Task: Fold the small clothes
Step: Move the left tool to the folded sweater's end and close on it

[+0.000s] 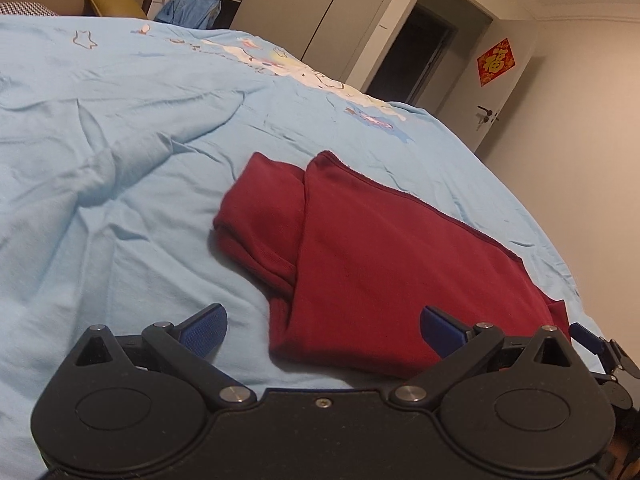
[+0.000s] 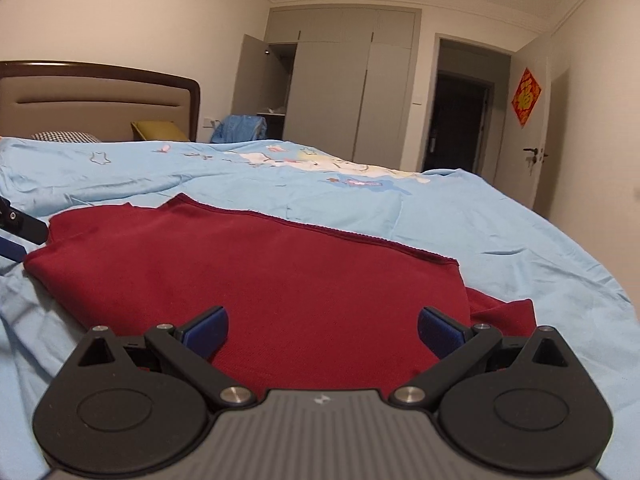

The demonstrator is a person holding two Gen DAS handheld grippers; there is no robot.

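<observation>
Bedroom, folding surface: bed with light blue sheet [image 1: 120, 140], creased, no desk present.

Left claw [image 1: 322, 330]: blue pads spread wide apart, gripping nothing. It hung low over the near edge of the red garment [image 1: 380, 264], left pad over bare sheet at about 7 o'clock of the cloth, right pad over the cloth itself. Whether the pads touched fabric could not be told.

Red garment: lay partly folded near the middle of the bed, a tucked layer showing at its 9 o'clock side, a hemmed edge running along the far side toward 2 o'clock.

Right claw [image 2: 322, 330]: pads likewise parted, empty, both above the garment's near edge; a loose flap [image 2: 500, 316] stuck out at 3 o'clock.

Handling note, as a judgement: the next fold likely calls for both claws to pinch the near edge through all layers, level with each other, then carry it evenly toward 12 o'clock, tucking the flap first to avoid a lopsided bundle.
</observation>
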